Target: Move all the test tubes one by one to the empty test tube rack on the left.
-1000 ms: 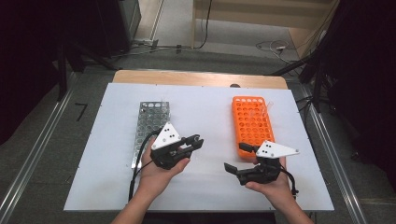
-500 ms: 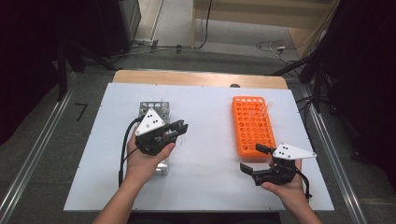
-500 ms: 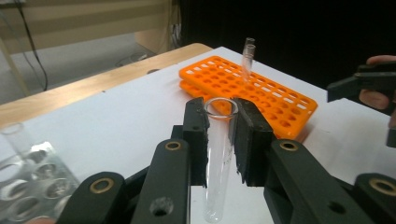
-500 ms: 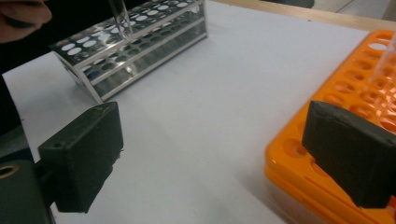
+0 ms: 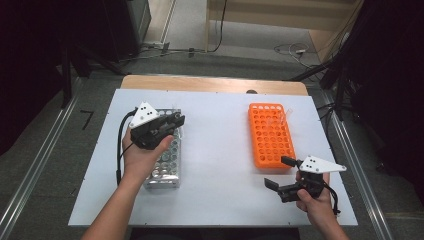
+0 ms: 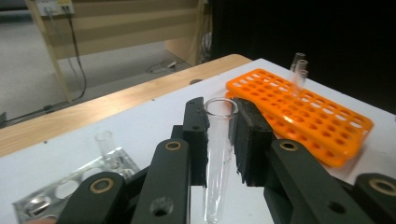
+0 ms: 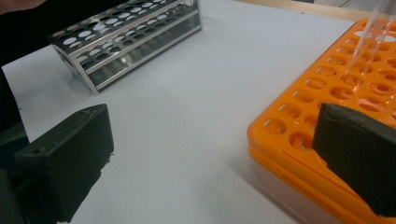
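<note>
Two racks are set on the white counter: a metal rack at the left and an orange rack at the right, well apart. A clear test tube is clamped upright between the pads of the left hand-held gripper, which is held above the far part of the metal rack. In the left gripper view the tube's open mouth is seen just above the pad tops. The right hand-held gripper is held near the counter's near right corner, just beside the orange rack's near end; its jaws have just been opening and stand wide apart with nothing between them. Several clear tubes are seated at the far corner of the orange rack.
</note>
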### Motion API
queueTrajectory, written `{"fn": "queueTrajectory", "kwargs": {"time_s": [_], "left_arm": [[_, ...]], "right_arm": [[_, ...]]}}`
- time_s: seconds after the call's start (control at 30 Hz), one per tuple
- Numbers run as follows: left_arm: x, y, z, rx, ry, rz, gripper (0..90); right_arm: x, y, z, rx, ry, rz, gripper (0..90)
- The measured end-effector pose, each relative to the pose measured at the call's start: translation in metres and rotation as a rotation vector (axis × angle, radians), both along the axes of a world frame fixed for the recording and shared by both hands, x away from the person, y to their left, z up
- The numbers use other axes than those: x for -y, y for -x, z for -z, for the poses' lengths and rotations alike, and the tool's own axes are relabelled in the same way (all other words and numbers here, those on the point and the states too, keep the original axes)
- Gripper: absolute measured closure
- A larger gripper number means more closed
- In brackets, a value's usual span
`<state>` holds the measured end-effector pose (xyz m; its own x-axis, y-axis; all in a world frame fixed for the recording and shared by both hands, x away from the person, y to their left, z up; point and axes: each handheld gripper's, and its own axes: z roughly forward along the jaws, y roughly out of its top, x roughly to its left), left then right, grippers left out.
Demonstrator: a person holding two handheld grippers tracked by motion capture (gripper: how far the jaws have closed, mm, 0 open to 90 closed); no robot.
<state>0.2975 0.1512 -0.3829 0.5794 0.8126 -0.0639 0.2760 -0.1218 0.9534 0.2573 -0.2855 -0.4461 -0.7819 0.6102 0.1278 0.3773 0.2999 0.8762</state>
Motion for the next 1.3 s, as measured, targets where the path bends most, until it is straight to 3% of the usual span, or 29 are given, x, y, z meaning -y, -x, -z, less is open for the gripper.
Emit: {"fn": "queueTrajectory", "kwargs": {"time_s": [0.37,0.77,1.07,1.3], "left_arm": [[-0.01,-0.027,0.001,0.01,-0.002,-0.068,76.5],[-0.012,-0.055,0.015,0.003,-0.005,-0.155,76.5],[-0.012,-0.067,0.024,-0.008,-0.01,-0.193,76.5],[-0.008,-0.071,0.03,-0.016,-0.039,-0.203,76.5]], "right_arm": [[-0.002,0.001,0.003,-0.004,0.018,-0.006,0.0],[0.001,0.0,0.005,-0.004,0.018,-0.002,0.0],[0.002,0.0,0.006,-0.009,0.017,0.0,0.0],[0.002,0.001,0.006,-0.009,0.019,-0.004,0.0]]}}
